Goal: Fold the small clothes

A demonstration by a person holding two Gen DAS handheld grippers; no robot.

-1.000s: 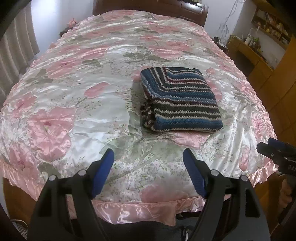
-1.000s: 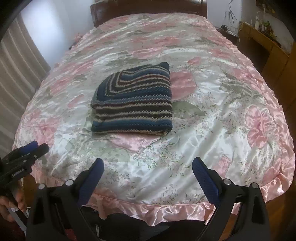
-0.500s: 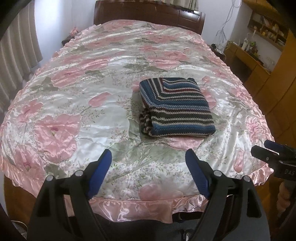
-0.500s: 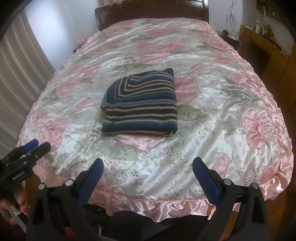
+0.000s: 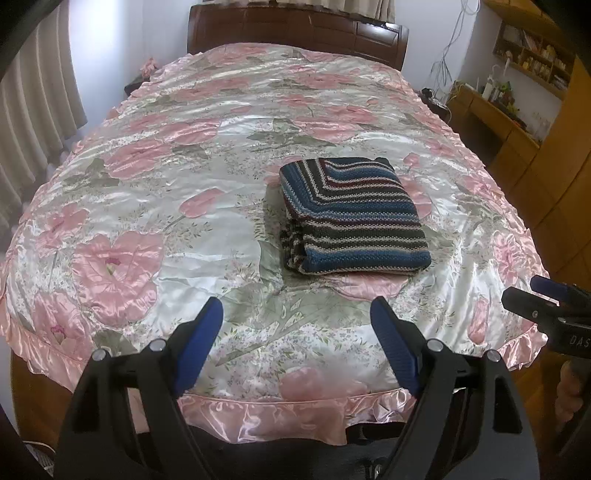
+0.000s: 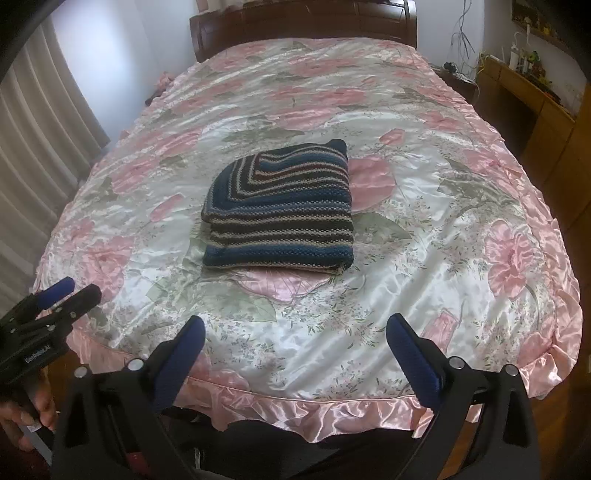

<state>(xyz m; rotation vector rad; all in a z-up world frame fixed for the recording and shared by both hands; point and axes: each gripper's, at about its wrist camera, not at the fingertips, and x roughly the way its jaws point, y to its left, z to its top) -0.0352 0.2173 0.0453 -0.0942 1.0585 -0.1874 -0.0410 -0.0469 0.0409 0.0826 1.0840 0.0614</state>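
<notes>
A folded striped knit [image 5: 351, 214] lies mid-bed on the pink floral satin bedspread [image 5: 147, 206], dark headboard [image 5: 295, 33] beyond. Left gripper [image 5: 295, 332] and right gripper [image 6: 295, 343] hang near the bedspread's foot ruffle, fingers spread wide apart, empty.

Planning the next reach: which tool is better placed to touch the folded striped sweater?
Roughly even; slight edge to the right tool. The striped knit sweater lies nearly centred ahead of it, while it sits off to the right of the left tool. Both are open, empty, at the bed's foot.

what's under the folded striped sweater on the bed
The striped sweater lies directly on the floral satin bedspread, over a pink flower print. The fabric beneath it is covered, so anything tucked under cannot be seen.
</notes>
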